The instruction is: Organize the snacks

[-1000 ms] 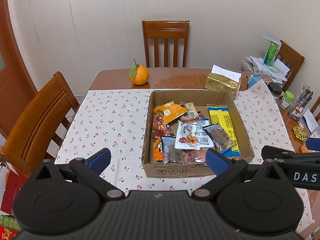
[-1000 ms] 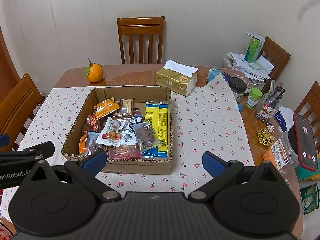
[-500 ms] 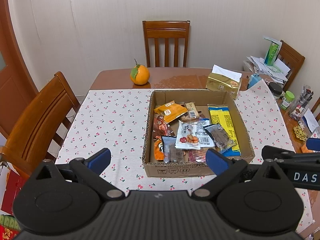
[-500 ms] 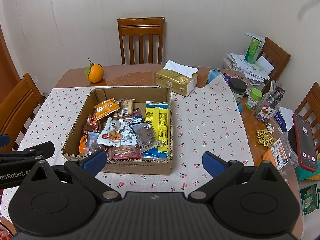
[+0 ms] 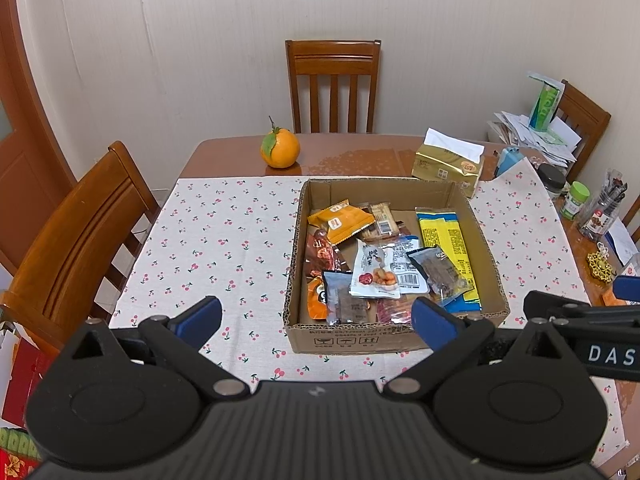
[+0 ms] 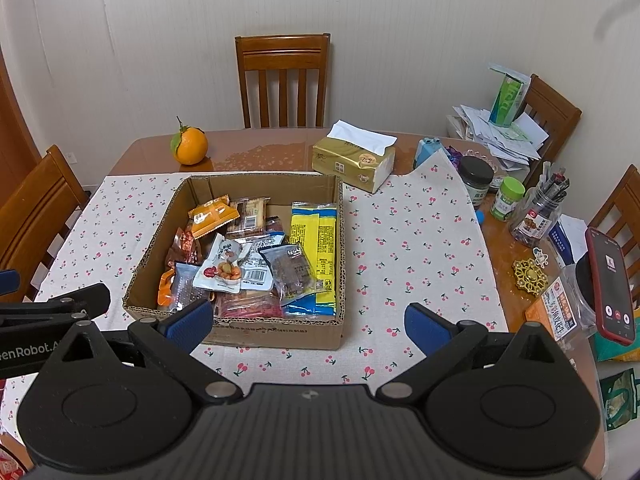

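A shallow cardboard box [image 5: 352, 338] [image 6: 276, 332] stands on a cherry-print tablecloth and holds several snack packets: an orange packet [image 5: 340, 220] [image 6: 212, 214], a long yellow-blue packet [image 5: 446, 244] [image 6: 316, 240], a white nut packet [image 5: 374, 270] [image 6: 222, 264]. My left gripper [image 5: 318, 318] is open and empty, above the table's near edge in front of the box. My right gripper [image 6: 306, 322] is open and empty, near the box's front right corner.
An orange fruit [image 5: 280, 150] [image 6: 189, 146] and a gold tissue pack [image 5: 448, 164] [image 6: 352, 156] sit behind the box. Jars, a pen cup and papers [image 6: 500, 196] crowd the right side, with a phone [image 6: 610, 286] at the far right. Wooden chairs [image 5: 60, 240] surround the table.
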{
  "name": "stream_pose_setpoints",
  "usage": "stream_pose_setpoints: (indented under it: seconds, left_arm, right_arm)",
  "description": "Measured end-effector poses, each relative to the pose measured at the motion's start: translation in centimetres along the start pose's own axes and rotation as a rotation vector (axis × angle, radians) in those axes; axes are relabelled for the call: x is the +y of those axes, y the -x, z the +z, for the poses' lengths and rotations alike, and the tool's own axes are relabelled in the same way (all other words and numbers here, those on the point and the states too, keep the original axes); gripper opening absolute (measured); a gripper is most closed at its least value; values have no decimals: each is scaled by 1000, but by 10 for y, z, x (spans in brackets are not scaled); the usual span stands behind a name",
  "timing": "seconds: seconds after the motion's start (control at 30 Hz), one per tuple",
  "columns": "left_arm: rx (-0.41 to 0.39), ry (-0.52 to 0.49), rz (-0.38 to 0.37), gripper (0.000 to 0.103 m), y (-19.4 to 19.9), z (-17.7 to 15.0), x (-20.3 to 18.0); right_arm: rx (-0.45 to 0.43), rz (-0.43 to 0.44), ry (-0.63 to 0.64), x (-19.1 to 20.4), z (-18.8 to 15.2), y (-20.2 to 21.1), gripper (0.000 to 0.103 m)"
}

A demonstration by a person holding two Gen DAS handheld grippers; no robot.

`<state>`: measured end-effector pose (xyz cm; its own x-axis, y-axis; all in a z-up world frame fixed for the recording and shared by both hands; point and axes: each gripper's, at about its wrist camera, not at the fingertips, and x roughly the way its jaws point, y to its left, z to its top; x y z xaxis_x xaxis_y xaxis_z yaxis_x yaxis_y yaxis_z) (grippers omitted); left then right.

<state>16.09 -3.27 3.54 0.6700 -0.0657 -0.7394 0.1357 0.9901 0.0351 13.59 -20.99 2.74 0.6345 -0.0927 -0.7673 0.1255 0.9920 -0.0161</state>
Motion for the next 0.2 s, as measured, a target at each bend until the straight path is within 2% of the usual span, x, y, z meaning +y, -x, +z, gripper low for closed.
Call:
stream_pose_setpoints:
  seconds: [0.2]
  left_arm:
    - [2,4,1,101,-2,-1,0]
  right_arm:
    - [0,-1,2,0,0,0,103]
